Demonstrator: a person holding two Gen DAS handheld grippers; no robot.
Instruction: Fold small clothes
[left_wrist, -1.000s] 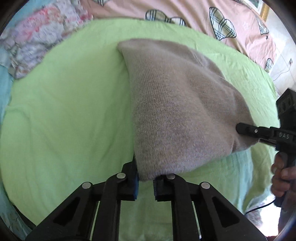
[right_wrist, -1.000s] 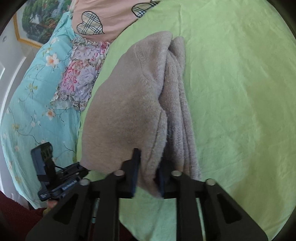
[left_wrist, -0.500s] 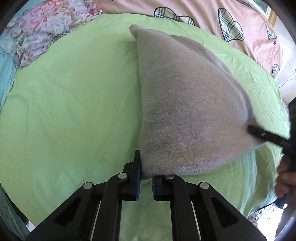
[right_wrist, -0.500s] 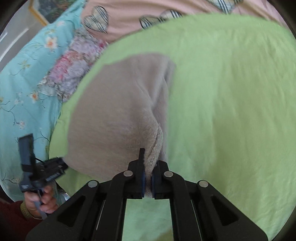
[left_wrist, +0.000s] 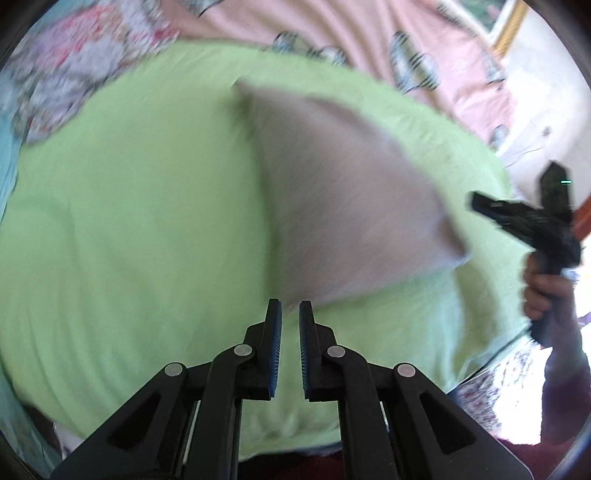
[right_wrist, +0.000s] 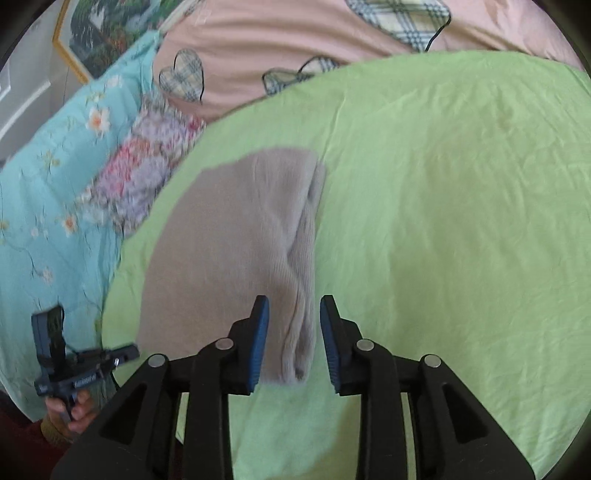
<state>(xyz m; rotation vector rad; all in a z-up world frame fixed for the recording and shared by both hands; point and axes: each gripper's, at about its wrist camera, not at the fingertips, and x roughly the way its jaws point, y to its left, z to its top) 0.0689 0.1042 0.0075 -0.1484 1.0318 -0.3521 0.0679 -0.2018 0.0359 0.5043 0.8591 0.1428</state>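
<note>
A beige knit cloth (left_wrist: 343, 206) lies folded on the green sheet (left_wrist: 129, 221); the left wrist view is blurred. My left gripper (left_wrist: 290, 301) is shut, pinching only the cloth's near corner at its very tips. In the right wrist view the cloth (right_wrist: 229, 258) shows its thick folded edge on the right. My right gripper (right_wrist: 291, 299) hovers above that edge, its jaws opening, pads clear of the fabric. The right gripper (left_wrist: 480, 205) also appears at the right of the left wrist view, away from the cloth's far corner. The left gripper (right_wrist: 131, 350) sits at the cloth's near-left corner.
The green sheet (right_wrist: 443, 221) covers the bed. A pink quilt with plaid hearts (right_wrist: 295, 37) lies behind it, and a teal floral cover (right_wrist: 48, 184) and flowered fabric (right_wrist: 140, 173) to the left. A framed picture (right_wrist: 99, 33) hangs at the back. A hand (left_wrist: 543, 291) holds the right gripper's handle.
The right gripper let go of the cloth's folded edge and rose; that edge dropped onto the sheet. The left gripper pulled back, and the cloth now reaches only its tips.
</note>
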